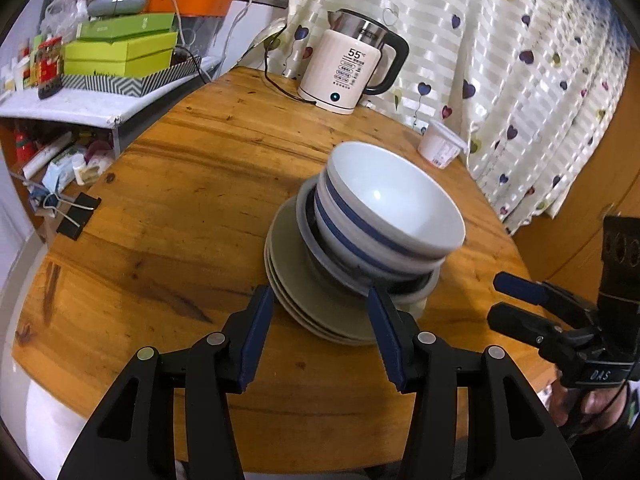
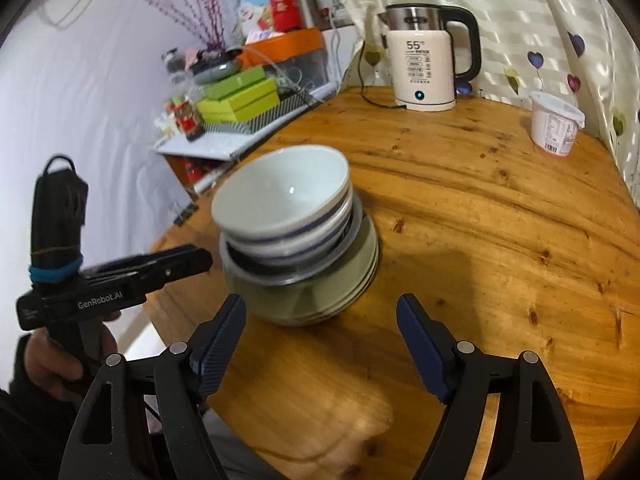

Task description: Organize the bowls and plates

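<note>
A stack of dishes stands on the round wooden table [image 1: 180,200]. Pale greenish plates [image 1: 296,280] lie at the bottom, a grey-rimmed dish sits on them, and white bowls with a blue band [image 1: 396,208] are nested on top, leaning a little. My left gripper [image 1: 320,296] is open, its fingertips at the near rim of the plates without pressing on them. My right gripper [image 2: 320,300] is open just short of the plates [image 2: 352,276] and bowls [image 2: 280,196], with nothing between its fingers. Each gripper also shows at the edge of the other's view.
A white electric kettle [image 1: 352,68] with its cord stands at the table's back edge by the curtain. A white plastic tub [image 1: 440,144] sits to its right. A black binder clip [image 1: 78,216] lies at the left edge. A cluttered shelf with green boxes [image 1: 120,56] adjoins the table.
</note>
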The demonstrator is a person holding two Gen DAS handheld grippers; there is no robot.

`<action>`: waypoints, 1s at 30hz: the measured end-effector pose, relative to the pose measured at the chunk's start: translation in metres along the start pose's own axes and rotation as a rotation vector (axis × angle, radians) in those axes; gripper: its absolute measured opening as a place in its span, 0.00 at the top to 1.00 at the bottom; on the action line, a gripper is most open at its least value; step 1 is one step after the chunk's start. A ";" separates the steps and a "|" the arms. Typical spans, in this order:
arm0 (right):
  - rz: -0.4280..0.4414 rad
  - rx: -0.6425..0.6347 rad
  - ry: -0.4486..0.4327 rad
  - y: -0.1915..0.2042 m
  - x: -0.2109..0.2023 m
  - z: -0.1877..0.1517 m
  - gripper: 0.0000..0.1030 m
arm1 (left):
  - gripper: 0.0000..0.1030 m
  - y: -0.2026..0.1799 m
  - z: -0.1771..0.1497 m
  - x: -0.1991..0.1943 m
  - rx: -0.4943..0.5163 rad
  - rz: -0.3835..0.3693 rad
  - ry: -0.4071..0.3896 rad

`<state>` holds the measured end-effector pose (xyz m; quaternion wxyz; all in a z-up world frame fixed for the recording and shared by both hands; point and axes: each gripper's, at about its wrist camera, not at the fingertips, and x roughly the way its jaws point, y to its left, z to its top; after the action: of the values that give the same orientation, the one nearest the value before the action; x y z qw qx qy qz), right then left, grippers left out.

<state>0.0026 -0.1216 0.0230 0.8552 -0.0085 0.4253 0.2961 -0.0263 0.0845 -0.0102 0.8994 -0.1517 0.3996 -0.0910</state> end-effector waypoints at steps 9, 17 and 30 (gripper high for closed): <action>-0.040 -0.051 0.026 0.013 0.005 -0.011 0.23 | 0.51 -0.011 -0.007 0.001 0.055 0.094 0.005; -0.037 -0.071 0.038 0.016 0.007 -0.013 0.22 | 0.51 -0.013 -0.010 0.004 0.043 0.112 0.020; -0.027 -0.076 0.051 0.019 0.013 -0.013 0.20 | 0.51 -0.016 -0.010 0.009 0.045 0.152 0.031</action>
<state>-0.0101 -0.1029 0.0094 0.8469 -0.0545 0.4354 0.3003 -0.0284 0.0652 -0.0169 0.9007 -0.0993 0.4217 -0.0336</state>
